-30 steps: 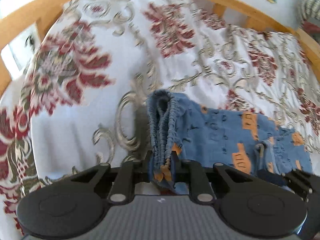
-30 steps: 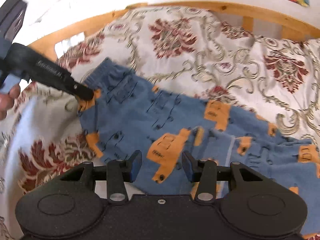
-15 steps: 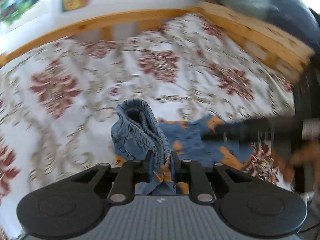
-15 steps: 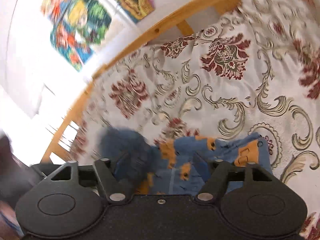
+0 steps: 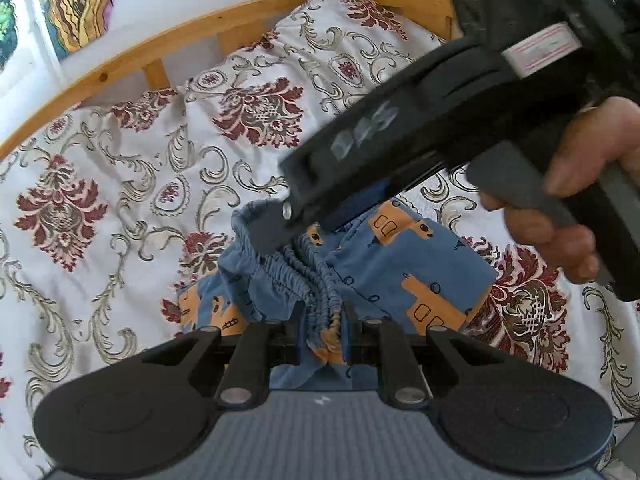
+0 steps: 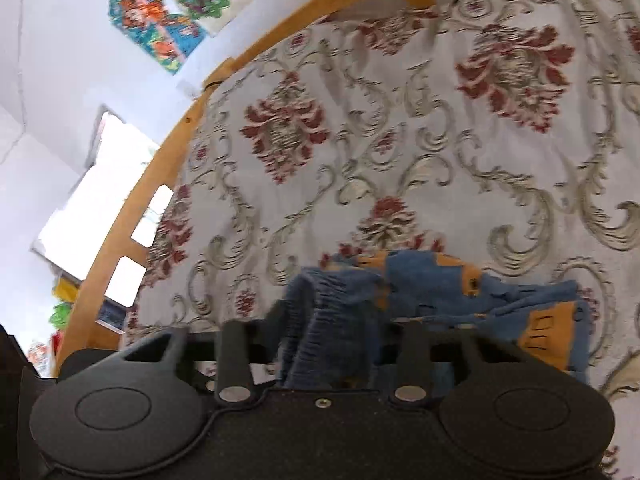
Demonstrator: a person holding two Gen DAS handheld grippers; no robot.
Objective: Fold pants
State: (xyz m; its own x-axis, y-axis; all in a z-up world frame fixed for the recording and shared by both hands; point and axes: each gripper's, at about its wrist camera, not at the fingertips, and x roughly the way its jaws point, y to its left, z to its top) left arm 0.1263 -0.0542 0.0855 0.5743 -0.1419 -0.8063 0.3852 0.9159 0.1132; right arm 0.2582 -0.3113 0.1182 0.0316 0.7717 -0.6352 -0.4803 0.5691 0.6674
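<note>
The pants (image 5: 400, 264) are blue with orange truck prints and lie bunched on the bedspread (image 5: 120, 184). My left gripper (image 5: 323, 320) is shut on a gathered piece of their elastic waistband. In the left wrist view a hand (image 5: 580, 200) holds my right gripper (image 5: 296, 230), whose tip sits on the waistband just beyond my left fingers. In the right wrist view the right gripper (image 6: 332, 320) has its jaws closing on a thick bunch of waistband that fills the gap. The rest of the pants (image 6: 440, 284) trails off to the right.
The flowered bedspread (image 6: 400, 140) covers a bed with a wooden frame (image 5: 160, 40) running round its far and left sides (image 6: 120, 240). Colourful pictures (image 5: 80, 8) hang on the white wall behind. A bright window (image 6: 100, 200) lies past the rail.
The pants lay stretched flat and are now bunched together. My right gripper left the leg area, spread wide, and closed on the waistband beside the left gripper. Both hands swung across the bed and rolled.
</note>
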